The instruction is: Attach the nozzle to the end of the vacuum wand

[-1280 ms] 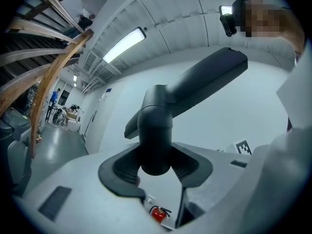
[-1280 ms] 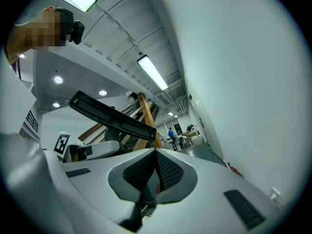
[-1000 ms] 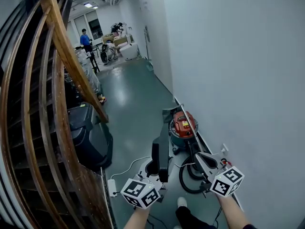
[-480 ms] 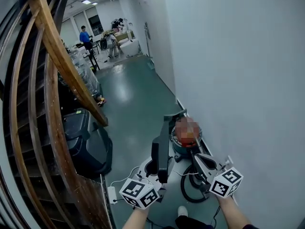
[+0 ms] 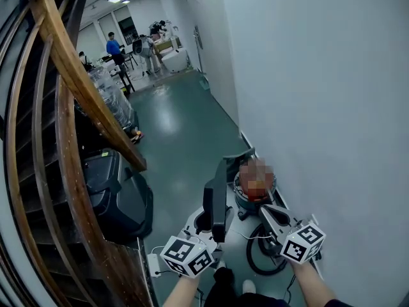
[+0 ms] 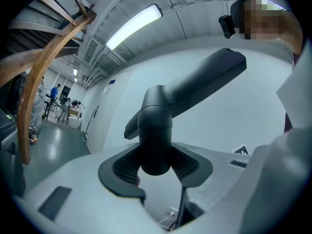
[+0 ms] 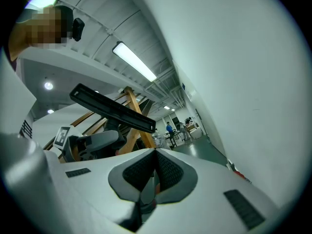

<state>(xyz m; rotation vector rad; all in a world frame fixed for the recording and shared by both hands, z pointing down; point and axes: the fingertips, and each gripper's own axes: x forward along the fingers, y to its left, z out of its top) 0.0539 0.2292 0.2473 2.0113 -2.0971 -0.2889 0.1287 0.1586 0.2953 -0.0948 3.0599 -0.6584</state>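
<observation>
A black vacuum floor nozzle (image 5: 217, 187) stands upright in my left gripper (image 5: 208, 221), its flat head tipped up to the right. In the left gripper view the pads close on the nozzle's round neck (image 6: 156, 130), deep in the left gripper (image 6: 155, 167). My right gripper (image 5: 271, 216) is shut with nothing in it, its pads meeting in the right gripper view (image 7: 155, 172), where the nozzle head (image 7: 112, 108) shows at upper left. The vacuum canister (image 5: 246, 203) sits on the floor by the wall just ahead, with a black hose (image 5: 255, 261) coiled below it. I cannot make out the wand.
A curved wooden stair railing (image 5: 77, 88) fills the left side, with a black bin (image 5: 118, 190) at its foot. A white wall (image 5: 319, 107) runs along the right. A white power strip (image 5: 152, 261) lies on the green floor. People (image 5: 114, 47) stand far down the corridor.
Both grippers and the view have moved forward along the corridor, so the vacuum canister now lies closer below them. The nozzle stays in the left gripper; the right stays shut.
</observation>
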